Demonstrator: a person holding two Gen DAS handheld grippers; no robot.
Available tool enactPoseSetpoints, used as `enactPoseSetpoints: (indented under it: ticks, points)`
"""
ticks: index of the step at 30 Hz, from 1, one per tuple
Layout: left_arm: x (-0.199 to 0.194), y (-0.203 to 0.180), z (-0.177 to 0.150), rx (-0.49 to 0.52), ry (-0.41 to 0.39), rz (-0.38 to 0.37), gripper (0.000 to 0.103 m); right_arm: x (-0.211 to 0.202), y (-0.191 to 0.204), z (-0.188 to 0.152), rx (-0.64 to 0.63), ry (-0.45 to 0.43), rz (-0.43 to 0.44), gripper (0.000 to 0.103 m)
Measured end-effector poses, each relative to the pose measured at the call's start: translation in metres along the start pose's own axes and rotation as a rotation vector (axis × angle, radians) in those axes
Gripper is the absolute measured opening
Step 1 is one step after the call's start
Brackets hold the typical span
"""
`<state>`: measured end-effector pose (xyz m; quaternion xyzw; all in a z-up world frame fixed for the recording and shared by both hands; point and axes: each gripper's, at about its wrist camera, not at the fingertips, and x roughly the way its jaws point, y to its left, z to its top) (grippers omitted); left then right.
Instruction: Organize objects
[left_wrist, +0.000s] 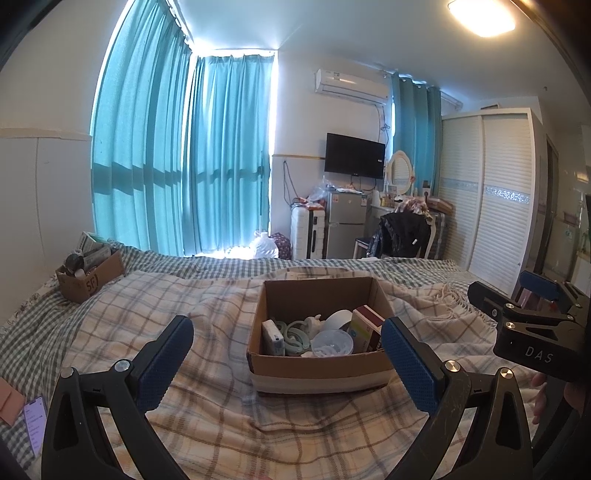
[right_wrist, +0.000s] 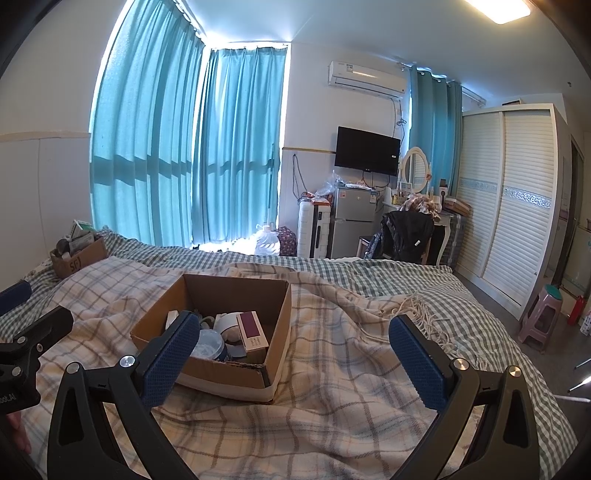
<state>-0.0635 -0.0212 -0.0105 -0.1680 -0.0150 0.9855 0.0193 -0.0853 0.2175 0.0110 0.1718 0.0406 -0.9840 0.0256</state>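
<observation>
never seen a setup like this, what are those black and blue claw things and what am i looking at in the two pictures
They are two hand-held grippers, one in each of a person's hands, each with a fisheye camera looking along its fingers. One picture is from the left gripper, the other from the right gripper. Both are open and hold nothing. Ahead, on a plaid blanket covering a bed, sits an open cardboard box of small household items. A second cardboard box sits further back on the left.
</observation>
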Motion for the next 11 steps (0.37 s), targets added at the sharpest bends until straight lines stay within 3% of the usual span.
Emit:
enactPoseSetpoints:
  ticks: [11]
  points:
    - [0.0006, 0.0006, -0.002, 0.0, 0.001, -0.013, 0.103, 0.0029, 0.0044, -0.0011, -0.015, 0.019, 0.004, 0.103]
